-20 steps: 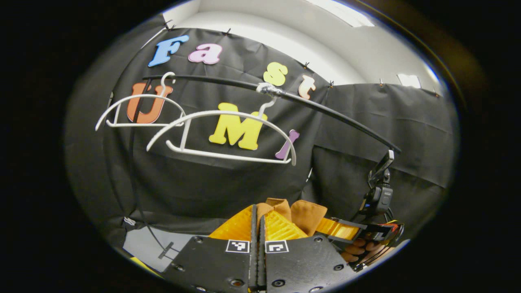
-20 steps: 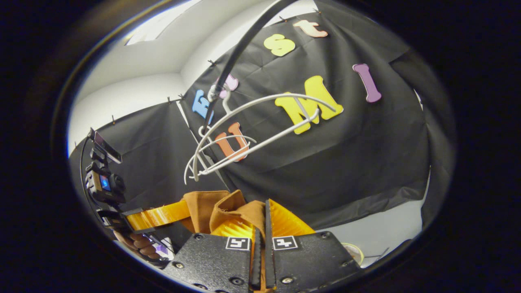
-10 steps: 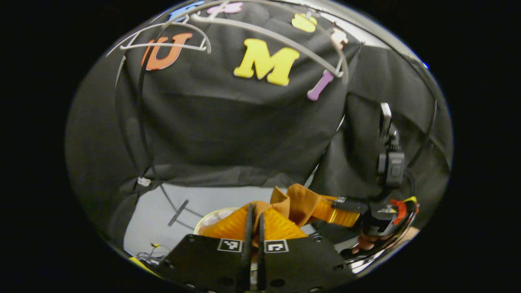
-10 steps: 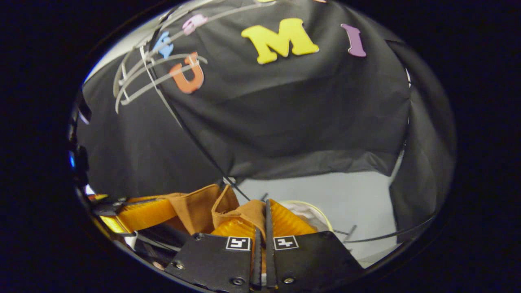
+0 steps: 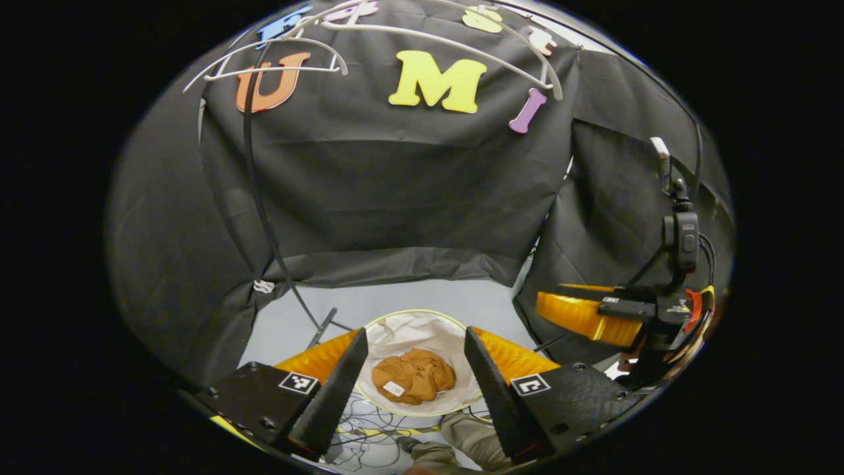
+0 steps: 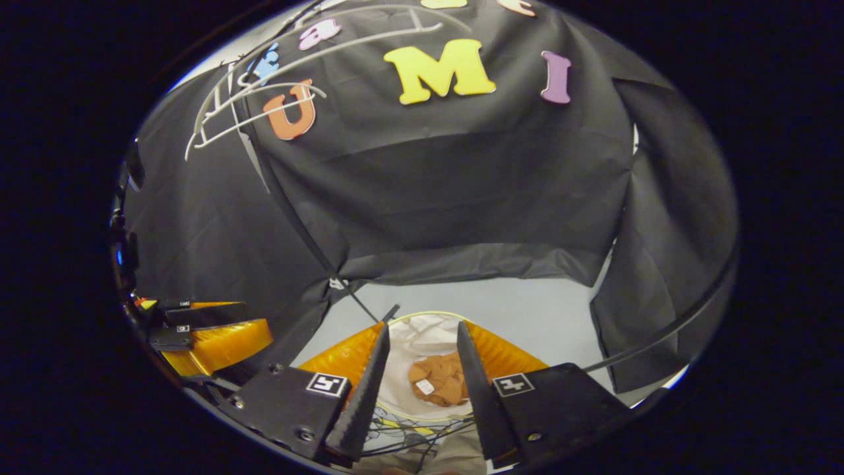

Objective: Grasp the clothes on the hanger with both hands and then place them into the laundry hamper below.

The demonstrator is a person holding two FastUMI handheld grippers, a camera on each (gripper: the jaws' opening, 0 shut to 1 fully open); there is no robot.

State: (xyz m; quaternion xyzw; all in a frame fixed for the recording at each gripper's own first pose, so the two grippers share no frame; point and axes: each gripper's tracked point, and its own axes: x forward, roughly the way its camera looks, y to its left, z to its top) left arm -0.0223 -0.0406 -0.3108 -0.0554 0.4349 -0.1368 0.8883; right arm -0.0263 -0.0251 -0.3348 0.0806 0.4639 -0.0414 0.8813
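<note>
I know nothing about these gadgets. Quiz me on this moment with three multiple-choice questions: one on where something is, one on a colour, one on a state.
1. Where is the garment?
A. On a hanger
B. In the hamper
C. Between the jaws

2. What colour is it?
A. Brown
B. Blue
C. White

3. How do the left gripper's jaws stand?
A. Shut on cloth
B. Open, holding nothing
C. Shut on a hanger

Answers: 1 B, it lies crumpled on the hamper's white lining. 2 A, brown against white. 3 B, the hamper shows through the wide gap between them.
</note>
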